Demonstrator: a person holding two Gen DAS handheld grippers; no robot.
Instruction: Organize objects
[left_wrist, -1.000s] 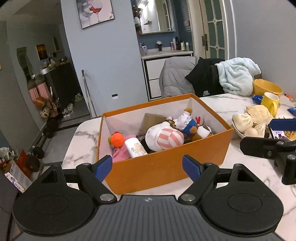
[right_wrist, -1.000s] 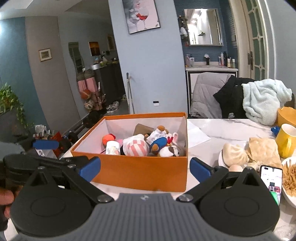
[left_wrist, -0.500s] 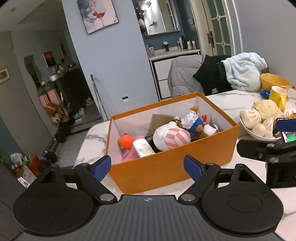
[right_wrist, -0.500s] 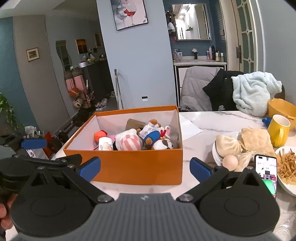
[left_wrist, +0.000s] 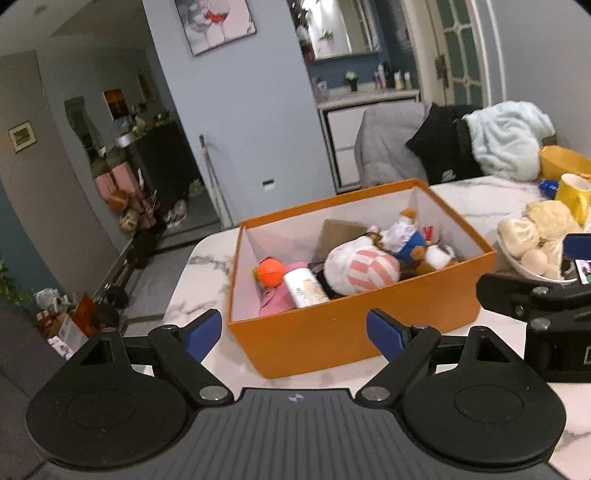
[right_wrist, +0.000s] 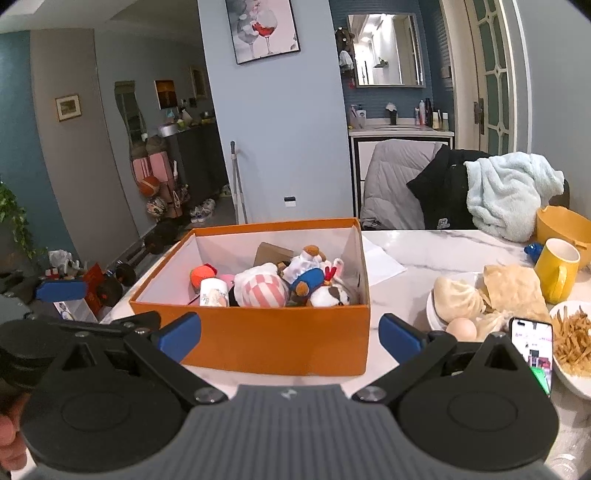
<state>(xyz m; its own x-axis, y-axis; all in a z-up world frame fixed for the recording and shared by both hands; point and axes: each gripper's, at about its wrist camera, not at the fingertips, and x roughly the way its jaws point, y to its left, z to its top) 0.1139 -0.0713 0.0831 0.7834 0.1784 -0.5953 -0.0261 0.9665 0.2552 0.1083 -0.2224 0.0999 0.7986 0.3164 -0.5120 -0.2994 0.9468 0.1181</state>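
Observation:
An orange box (left_wrist: 369, 328) (right_wrist: 280, 339) stands on the marble table (left_wrist: 207, 258) (right_wrist: 443, 251). Inside lie a pink-striped plush (left_wrist: 364, 267) (right_wrist: 264, 290), a white and blue plush (left_wrist: 406, 236) (right_wrist: 308, 269), an orange ball (left_wrist: 270, 272) (right_wrist: 202, 274) and a white cup (left_wrist: 304, 288) (right_wrist: 214, 293). My left gripper (left_wrist: 295, 332) hangs open just short of the box's near wall, nothing between its fingers. Wide apart too are the jaws of my right gripper (right_wrist: 290, 332), empty, facing the box's long side.
Right of the box stand a bowl of buns and an egg (right_wrist: 458, 306), a phone (right_wrist: 532, 350), a plate of fries (right_wrist: 574, 339), a yellow mug (right_wrist: 556, 267) and a yellow bowl (right_wrist: 563, 225). Chairs draped with clothes (right_wrist: 461, 188) line the far edge. The table's left edge drops to the floor.
Both views have drawn back and tilted up slightly, so the box sits lower and smaller. The jaws of both grippers stay wide. Nothing in the box has moved.

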